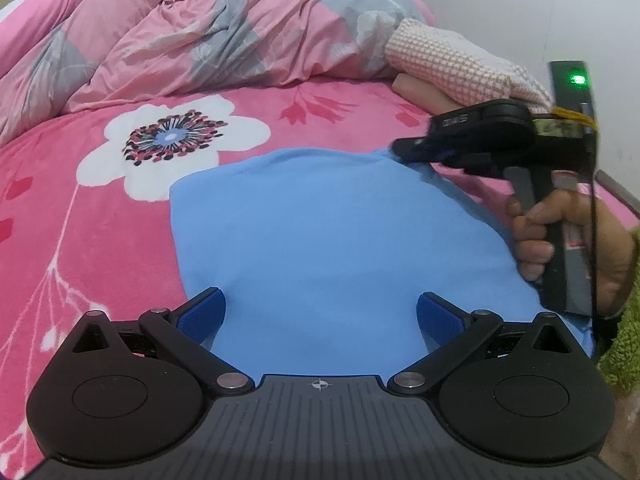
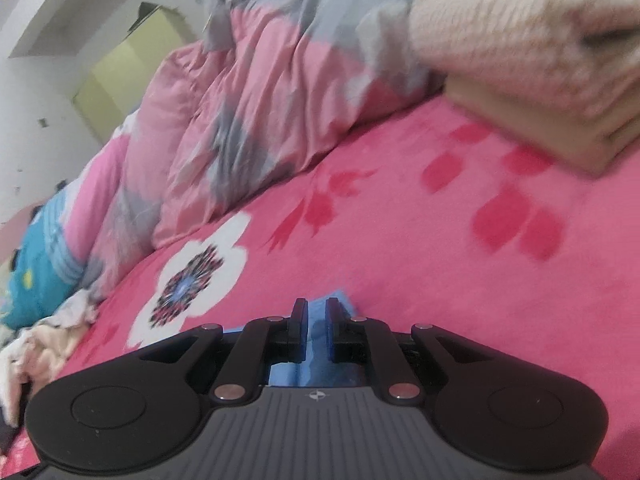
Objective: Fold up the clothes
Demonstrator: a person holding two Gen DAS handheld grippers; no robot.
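A light blue garment [image 1: 328, 232] lies flat and folded on the pink flowered bed cover [image 1: 80, 240]. My left gripper [image 1: 320, 312] hovers open over its near edge, blue pads [image 1: 204, 316] wide apart with nothing between them. At the garment's far right corner, my right gripper [image 1: 404, 148] is held by a hand [image 1: 560, 240]. In the right wrist view the right gripper [image 2: 317, 320] has its fingers nearly together, pinching a corner of the blue garment [image 2: 320, 320], which also shows below between the jaws.
A crumpled pink and grey quilt [image 1: 200, 32] is heaped along the far side of the bed. A stack of folded cream and pink clothes [image 1: 452, 68] sits at the far right. More loose clothes [image 2: 40, 280] lie at the left. A black device with a green light [image 1: 572, 88] stands beside the bed.
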